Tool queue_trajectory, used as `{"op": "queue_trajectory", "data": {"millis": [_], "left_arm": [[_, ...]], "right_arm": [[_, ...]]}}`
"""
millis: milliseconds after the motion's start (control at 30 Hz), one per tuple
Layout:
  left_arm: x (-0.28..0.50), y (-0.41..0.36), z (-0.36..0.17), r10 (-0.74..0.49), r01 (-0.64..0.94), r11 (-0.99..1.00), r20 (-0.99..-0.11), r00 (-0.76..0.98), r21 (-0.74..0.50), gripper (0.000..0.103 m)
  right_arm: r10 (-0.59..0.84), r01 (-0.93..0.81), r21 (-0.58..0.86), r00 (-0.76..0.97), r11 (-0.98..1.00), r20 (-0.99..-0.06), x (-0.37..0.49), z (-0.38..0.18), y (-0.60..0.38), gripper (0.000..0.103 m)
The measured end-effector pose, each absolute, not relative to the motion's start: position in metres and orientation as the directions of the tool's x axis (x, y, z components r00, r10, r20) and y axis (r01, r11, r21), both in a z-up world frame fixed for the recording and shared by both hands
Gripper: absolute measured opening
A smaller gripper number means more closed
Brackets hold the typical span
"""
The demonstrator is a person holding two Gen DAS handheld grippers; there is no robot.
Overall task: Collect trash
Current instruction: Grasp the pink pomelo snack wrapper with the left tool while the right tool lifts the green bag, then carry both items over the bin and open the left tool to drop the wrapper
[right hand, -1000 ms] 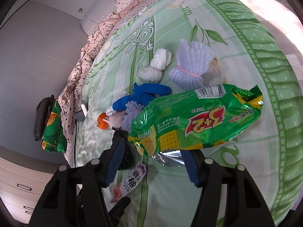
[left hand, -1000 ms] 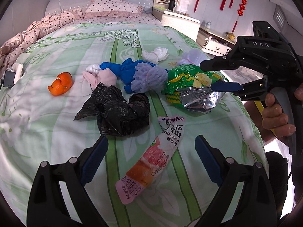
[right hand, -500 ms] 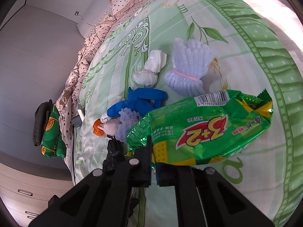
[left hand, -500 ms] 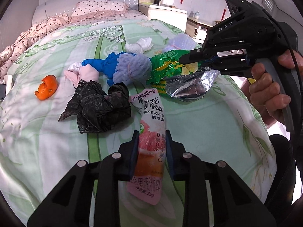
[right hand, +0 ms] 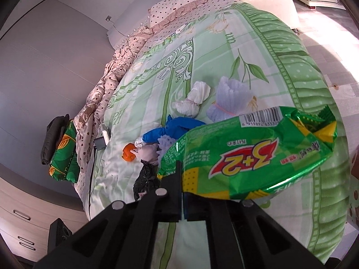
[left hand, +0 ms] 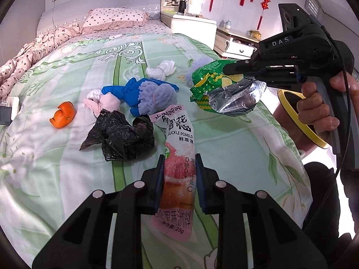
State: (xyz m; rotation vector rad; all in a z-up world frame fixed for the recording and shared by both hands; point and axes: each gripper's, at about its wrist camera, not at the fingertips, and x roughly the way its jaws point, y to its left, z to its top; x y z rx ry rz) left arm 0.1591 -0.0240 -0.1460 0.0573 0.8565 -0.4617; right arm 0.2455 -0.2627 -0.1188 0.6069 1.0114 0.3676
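My left gripper (left hand: pixel 179 174) is shut on a pink pomelo snack wrapper (left hand: pixel 178 157) and holds it just above the green bedspread (left hand: pixel 224 148). My right gripper (right hand: pixel 182 192) is shut on a green "3+2" snack bag (right hand: pixel 246 157) and holds it above the bed; it also shows in the left wrist view (left hand: pixel 226 92) with its silver inside open. On the bed lie a crumpled black plastic bag (left hand: pixel 123 136), an orange peel (left hand: pixel 62 114), a blue glove (left hand: pixel 125 92), purple foam nets (left hand: pixel 154 96), and white tissue wads (left hand: pixel 161 70).
Pillows (left hand: pixel 114 19) and a dotted quilt (left hand: pixel 29 51) lie at the head of the bed. White nightstands (left hand: pixel 235 42) stand at the right. A yellow-rimmed round container (left hand: pixel 298 121) shows behind the right hand. A charger (left hand: pixel 9 109) lies at the bed's left edge.
Both grippers went from open to shut: the left on the pink wrapper, the right on the green bag. Both items have been raised off the bedspread.
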Motion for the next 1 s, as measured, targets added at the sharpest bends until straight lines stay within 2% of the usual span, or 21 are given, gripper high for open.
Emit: {"op": "queue_trajectory", "data": {"millis": [533,1000], "left_arm": [[0.149,-0.015,-0.077,-0.396,0.390,0.906,-0.655,0.644,-0.163,0.024],[0.159,-0.084,-0.029,-0.467,0.465,0.868,-0.603,0.646,-0.175,0.024]], "right_arm": [[0.531,-0.081,0.611,0.592,0.787,-0.606,0.204,-0.045,-0.302,0.000],[0.430,-0.031,0.583,0.708,0.812,-0.561,0.159,0.009,-0.395,0.000]]}}
